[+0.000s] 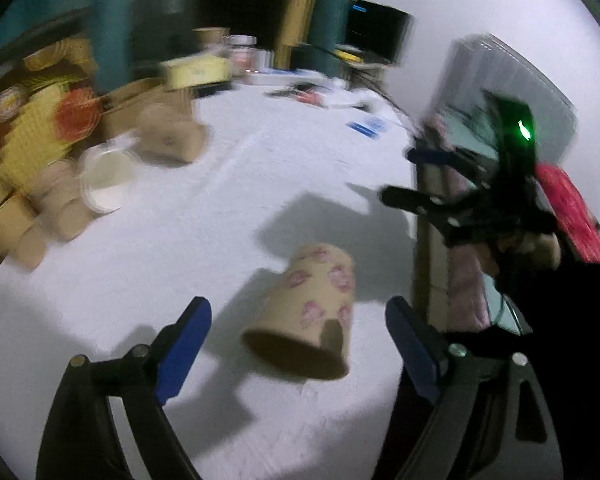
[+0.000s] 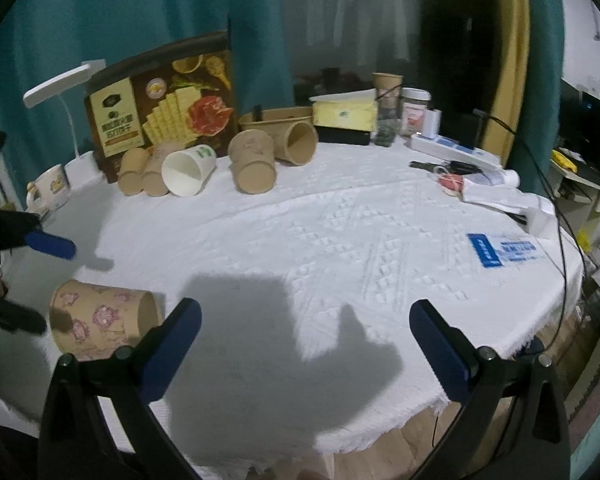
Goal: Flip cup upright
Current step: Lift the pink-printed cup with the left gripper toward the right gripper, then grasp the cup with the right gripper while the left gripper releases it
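A tan paper cup (image 1: 308, 312) printed with pink figures lies on its side on the white tablecloth (image 1: 220, 200), its mouth toward the left wrist camera. My left gripper (image 1: 299, 304) is open, its blue pads (image 1: 184, 348) standing either side of the cup without touching it. In the right wrist view the same cup (image 2: 100, 316) lies at the lower left, mouth to the right, with the left gripper (image 2: 40, 280) around its base end. My right gripper (image 2: 305, 307) is open over bare cloth, with nothing between its fingers, to the right of the cup. It also shows as the right gripper (image 1: 414, 176) in the left wrist view.
Several paper cups (image 2: 252, 164) lie or stand at the back of the round table, before a food box (image 2: 164, 104). A desk lamp (image 2: 60, 84) and mug (image 2: 48, 188) are back left. A power strip (image 2: 452, 148), papers and a blue card (image 2: 504, 250) sit right, near the table edge (image 2: 560, 308).
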`<state>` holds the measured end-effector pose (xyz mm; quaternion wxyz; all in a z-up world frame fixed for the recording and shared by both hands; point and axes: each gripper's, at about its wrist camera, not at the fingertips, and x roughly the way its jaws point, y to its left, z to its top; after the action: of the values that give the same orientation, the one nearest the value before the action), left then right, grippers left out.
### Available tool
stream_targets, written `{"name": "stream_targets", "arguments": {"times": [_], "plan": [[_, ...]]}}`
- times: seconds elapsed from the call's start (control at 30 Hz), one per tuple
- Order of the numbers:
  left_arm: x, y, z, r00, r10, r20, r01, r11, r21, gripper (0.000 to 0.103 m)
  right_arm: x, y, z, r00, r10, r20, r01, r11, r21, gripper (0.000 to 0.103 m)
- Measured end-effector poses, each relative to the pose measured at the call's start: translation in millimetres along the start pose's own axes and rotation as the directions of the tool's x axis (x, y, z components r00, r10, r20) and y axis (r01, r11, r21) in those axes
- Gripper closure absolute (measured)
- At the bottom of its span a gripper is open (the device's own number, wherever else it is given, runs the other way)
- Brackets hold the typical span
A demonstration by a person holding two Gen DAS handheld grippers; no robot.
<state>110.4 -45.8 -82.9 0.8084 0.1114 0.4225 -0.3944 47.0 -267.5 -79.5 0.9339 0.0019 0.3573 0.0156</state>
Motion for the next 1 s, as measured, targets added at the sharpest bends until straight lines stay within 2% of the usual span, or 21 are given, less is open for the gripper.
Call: {"name": "stream_targets", "arguments": {"times": [0.07,0.13,0.2,0.27,0.3,0.37,0.43,0.47,0.5,0.6,0.67,0.8,0.87,0.93,1.0], "plan": [[-11.2,4.7,-8.2,0.996,0.082,0.026,-0.08,0.993,-0.084,0.014,0.2,5.5,4.6,1.0,0.03,0.002,-0.03,0.999,-0.039,0.0],[-22.9,9.1,-19.7,0.983,0.181,0.039,-0.172,0.97,-0.17,0.014,-0.5,14.3,10.9,0.997,0.075,-0.001,-0.074,0.992,-0.101,0.0],[-34.2,12.0,-33.1,0.959,0.28,0.041,-0.26,0.93,-0.26,0.014,-3.0,25.3,17.6,0.988,0.156,-0.013,-0.156,0.971,-0.18,0.0],[-46.1,15.7,-48.3,0.939,0.34,0.052,-0.301,0.885,-0.355,0.014,-5.6,35.2,22.0,0.969,0.243,-0.036,-0.244,0.937,-0.251,0.0],[-49.7,17.9,-54.1,0.932,0.358,0.056,-0.309,0.867,-0.39,0.014,-8.0,44.4,22.7,0.953,0.297,-0.054,-0.298,0.903,-0.309,0.0],[-58.3,20.9,-68.4,0.912,0.406,0.053,-0.338,0.82,-0.461,0.014,-10.0,60.5,22.4,0.934,0.346,-0.087,-0.35,0.845,-0.404,0.0],[-62.7,20.1,-80.6,0.881,0.473,0.024,-0.397,0.765,-0.507,0.014,-12.5,78.7,18.5,0.91,0.393,-0.134,-0.403,0.756,-0.516,0.0],[-64.1,18.9,-85.0,0.863,0.505,0.004,-0.429,0.738,-0.52,0.014,-13.9,90.2,15.9,0.891,0.421,-0.167,-0.435,0.693,-0.575,0.0],[-67.1,17.3,-88.7,0.853,0.521,-0.003,-0.444,0.724,-0.527,0.014,-14.8,98.0,14.6,0.881,0.433,-0.191,-0.452,0.648,-0.613,0.0],[-71.4,15.4,-100.0,0.836,0.548,-0.016,-0.469,0.7,-0.539,0.014,-16.2,124.6,9.7,0.868,0.424,-0.258,-0.46,0.494,-0.738,0.0],[-72.3,17.6,-104.4,0.834,0.551,-0.023,-0.475,0.697,-0.537,0.014,-11.8,135.9,11.8,0.863,0.402,-0.306,-0.467,0.402,-0.788,0.0],[-73.4,22.4,-108.9,0.836,0.549,-0.012,-0.463,0.693,-0.553,0.014,3.0,153.0,5.6,0.855,0.328,-0.402,-0.49,0.257,-0.833,0.0],[-72.8,22.5,-112.1,0.831,0.556,-0.013,-0.471,0.69,-0.55,0.014,9.9,159.4,1.3,0.855,0.282,-0.435,-0.495,0.197,-0.846,0.004],[-69.5,24.3,-113.2,0.833,0.554,-0.014,-0.47,0.693,-0.546,0.014,15.3,168.4,-0.7,0.857,0.229,-0.461,-0.497,0.135,-0.857,0.007],[-67.9,26.2,-116.1,0.836,0.549,-0.01,-0.466,0.699,-0.543,0.014,21.1,177.9,0.3,0.854,0.19,-0.484,-0.506,0.088,-0.858,0.01]]}}
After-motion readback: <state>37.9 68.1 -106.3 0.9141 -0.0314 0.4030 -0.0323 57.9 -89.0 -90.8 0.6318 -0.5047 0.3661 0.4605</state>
